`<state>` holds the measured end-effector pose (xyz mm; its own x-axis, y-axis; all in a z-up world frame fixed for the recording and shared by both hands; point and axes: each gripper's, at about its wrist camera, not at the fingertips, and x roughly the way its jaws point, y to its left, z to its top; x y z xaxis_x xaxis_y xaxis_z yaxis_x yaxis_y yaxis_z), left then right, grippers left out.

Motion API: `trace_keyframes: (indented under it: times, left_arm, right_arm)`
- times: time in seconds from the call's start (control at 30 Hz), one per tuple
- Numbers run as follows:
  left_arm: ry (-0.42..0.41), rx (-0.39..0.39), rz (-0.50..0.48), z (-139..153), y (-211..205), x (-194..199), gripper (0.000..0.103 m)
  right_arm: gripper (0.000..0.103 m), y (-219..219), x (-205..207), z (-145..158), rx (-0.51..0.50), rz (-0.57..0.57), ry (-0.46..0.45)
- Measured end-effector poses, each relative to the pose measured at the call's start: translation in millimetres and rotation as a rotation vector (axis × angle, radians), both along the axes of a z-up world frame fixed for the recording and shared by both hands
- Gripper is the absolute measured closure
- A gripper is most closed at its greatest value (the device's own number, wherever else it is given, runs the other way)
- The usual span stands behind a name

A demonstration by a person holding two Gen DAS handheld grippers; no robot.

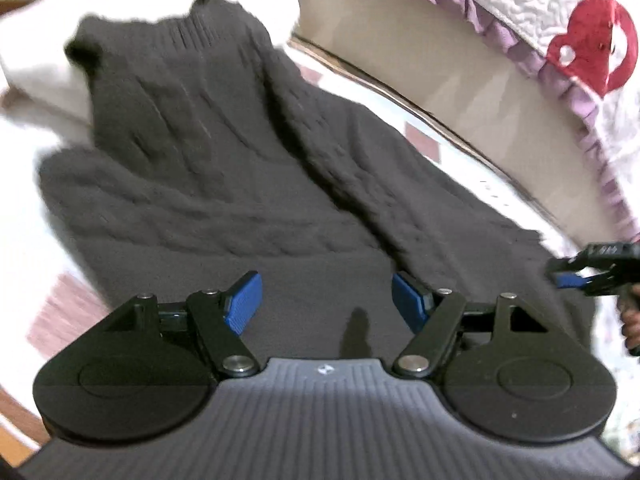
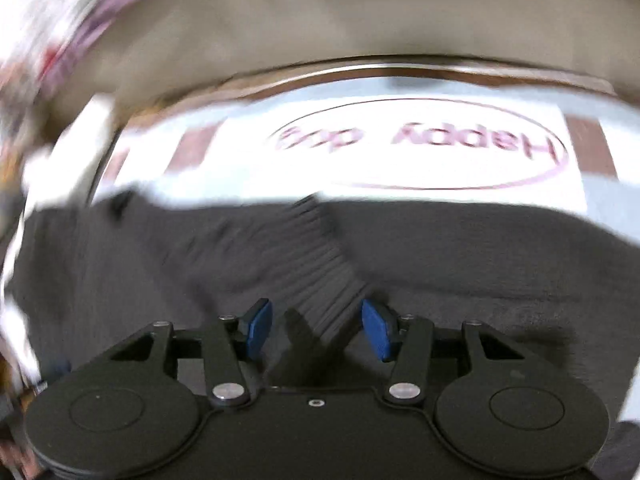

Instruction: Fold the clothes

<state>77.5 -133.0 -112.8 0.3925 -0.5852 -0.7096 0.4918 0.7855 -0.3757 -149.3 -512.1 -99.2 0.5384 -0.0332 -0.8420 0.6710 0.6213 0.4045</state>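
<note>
A dark grey cable-knit sweater (image 1: 224,168) lies flat on the bed, collar at the far end and both sleeves folded across its body. My left gripper (image 1: 326,304) is open and empty, just above the sweater's hem. My right gripper (image 2: 316,330) is open over the sweater (image 2: 460,256), with a ribbed cuff (image 2: 320,268) lying between its blue pads but not pinched. The right gripper also shows at the right edge of the left wrist view (image 1: 576,276). The right wrist view is blurred.
A white sheet with pink squares and a "Happy dog" oval print (image 2: 416,144) covers the bed. A white pillow (image 1: 44,80) lies under the sweater's collar. A beige headboard (image 1: 440,64) and a quilt with purple ruffles (image 1: 560,40) rise on the right.
</note>
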Motion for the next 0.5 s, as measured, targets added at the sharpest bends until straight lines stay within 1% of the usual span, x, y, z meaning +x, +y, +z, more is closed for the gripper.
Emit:
trace_keyframes:
  times: [0.03, 0.1, 0.17, 0.2, 0.23, 0.27, 0.3, 0.37, 0.4, 0.43, 0.5]
  left_arm:
    - [-0.006, 0.011, 0.030, 4, 5, 2, 0.032]
    - [-0.017, 0.029, 0.091, 11, 17, 8, 0.032]
    - [-0.013, 0.024, 0.193, 15, 39, 19, 0.032]
    - [-0.002, 0.014, 0.242, 14, 53, 26, 0.032]
    - [0.009, 0.004, 0.290, 13, 67, 33, 0.032]
    - [0.020, -0.006, 0.339, 12, 81, 40, 0.032]
    - [0.032, -0.017, 0.384, 11, 94, 47, 0.032]
    - [0.071, -0.054, 0.444, 3, 117, 60, 0.032]
    - [0.084, -0.063, 0.472, -1, 126, 65, 0.032]
    - [0.093, -0.075, 0.490, -5, 132, 69, 0.032]
    - [0.118, -0.103, 0.510, -11, 139, 75, 0.032]
  right_arm:
    - [0.047, -3, -2, -6, 0.011, -0.038, -0.020]
    - [0.046, 1, -3, -15, -0.016, -0.055, -0.057]
    - [0.045, 14, 4, -18, -0.119, -0.015, -0.090]
    - [0.050, 19, 9, -17, -0.167, 0.019, -0.101]
    - [0.080, 24, 14, -15, -0.210, 0.057, -0.109]
    - [0.091, 28, 19, -13, -0.254, 0.095, -0.117]
    - [0.090, 31, 20, -7, -0.285, 0.104, -0.134]
    - [0.091, 30, 12, 9, -0.314, 0.073, -0.154]
    - [0.093, 32, 12, 12, -0.360, 0.083, -0.117]
    - [0.093, 37, 15, 14, -0.423, 0.105, -0.059]
    - [0.093, 43, 22, 7, -0.532, 0.147, 0.069]
